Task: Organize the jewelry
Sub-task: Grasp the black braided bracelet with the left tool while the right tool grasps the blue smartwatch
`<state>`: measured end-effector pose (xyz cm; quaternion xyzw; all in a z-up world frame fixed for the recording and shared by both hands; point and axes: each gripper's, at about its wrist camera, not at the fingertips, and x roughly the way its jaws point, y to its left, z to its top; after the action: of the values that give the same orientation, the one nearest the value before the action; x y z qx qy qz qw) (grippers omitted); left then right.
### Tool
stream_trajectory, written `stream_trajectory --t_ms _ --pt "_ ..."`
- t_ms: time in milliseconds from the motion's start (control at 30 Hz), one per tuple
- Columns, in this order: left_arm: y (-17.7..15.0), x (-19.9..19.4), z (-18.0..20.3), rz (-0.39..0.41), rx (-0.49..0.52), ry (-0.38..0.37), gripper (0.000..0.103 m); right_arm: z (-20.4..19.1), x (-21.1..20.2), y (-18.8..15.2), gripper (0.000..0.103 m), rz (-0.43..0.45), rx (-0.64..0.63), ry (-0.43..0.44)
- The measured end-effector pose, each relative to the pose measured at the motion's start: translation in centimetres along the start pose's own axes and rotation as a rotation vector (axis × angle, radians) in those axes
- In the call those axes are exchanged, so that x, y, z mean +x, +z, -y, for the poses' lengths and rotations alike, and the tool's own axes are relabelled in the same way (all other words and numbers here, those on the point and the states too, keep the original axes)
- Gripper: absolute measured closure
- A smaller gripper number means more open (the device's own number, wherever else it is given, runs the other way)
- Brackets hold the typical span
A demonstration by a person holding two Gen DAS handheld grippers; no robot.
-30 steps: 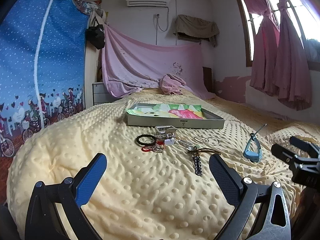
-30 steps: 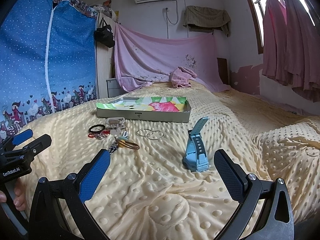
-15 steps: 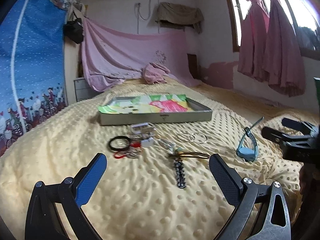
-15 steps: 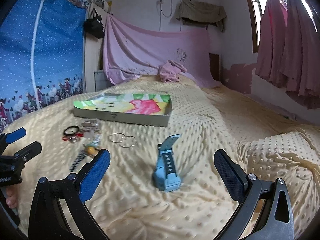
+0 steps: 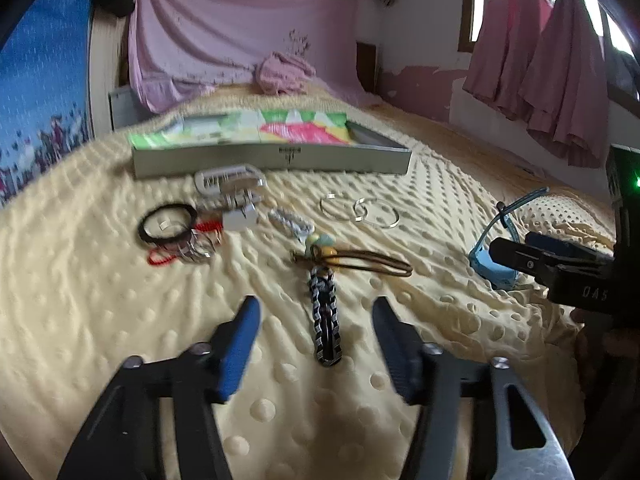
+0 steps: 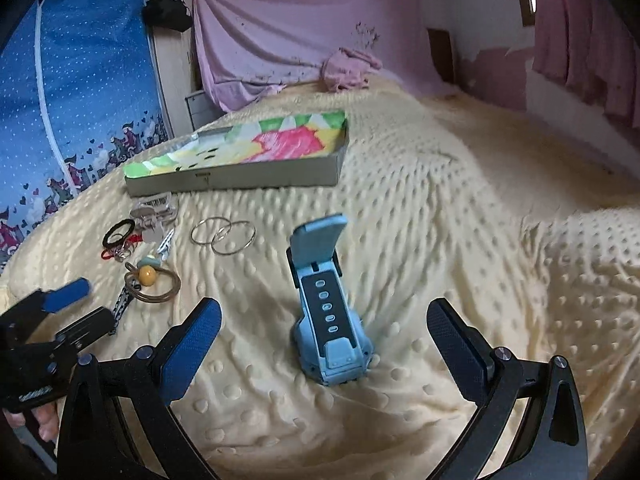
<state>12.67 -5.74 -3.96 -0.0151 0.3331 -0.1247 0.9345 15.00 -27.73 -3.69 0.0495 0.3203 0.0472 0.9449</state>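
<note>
A black-and-silver chain bracelet lies lengthwise on the yellow dotted blanket. My left gripper straddles it, its jaws closing, the blue pads still apart from the chain. A light blue watch stands propped on its strap in the right wrist view. My right gripper is wide around the watch, its jaws just starting to close, and the pads do not touch it. Behind both sits a grey tray with a colourful lining.
Between tray and grippers lie two silver hoops, a brown cord with beads, a black hair tie, red bands and a silver clip. A blue curtain hangs left, pink curtains right. The blanket bunches up at the right.
Both grippers have moved forward and dipped toward the blanket. The left one now has the chain bracelet between narrower jaws, and the right one has the blue watch between its fingers.
</note>
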Motion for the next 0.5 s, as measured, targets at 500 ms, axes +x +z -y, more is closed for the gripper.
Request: stream_trajectory --t_ms 500 --pt "0.0 1.9 -1.5 -0.080 -0.072 -0.101 0.064 0.6 4.6 -1.4 0.040 -0.173 0.130 0.161"
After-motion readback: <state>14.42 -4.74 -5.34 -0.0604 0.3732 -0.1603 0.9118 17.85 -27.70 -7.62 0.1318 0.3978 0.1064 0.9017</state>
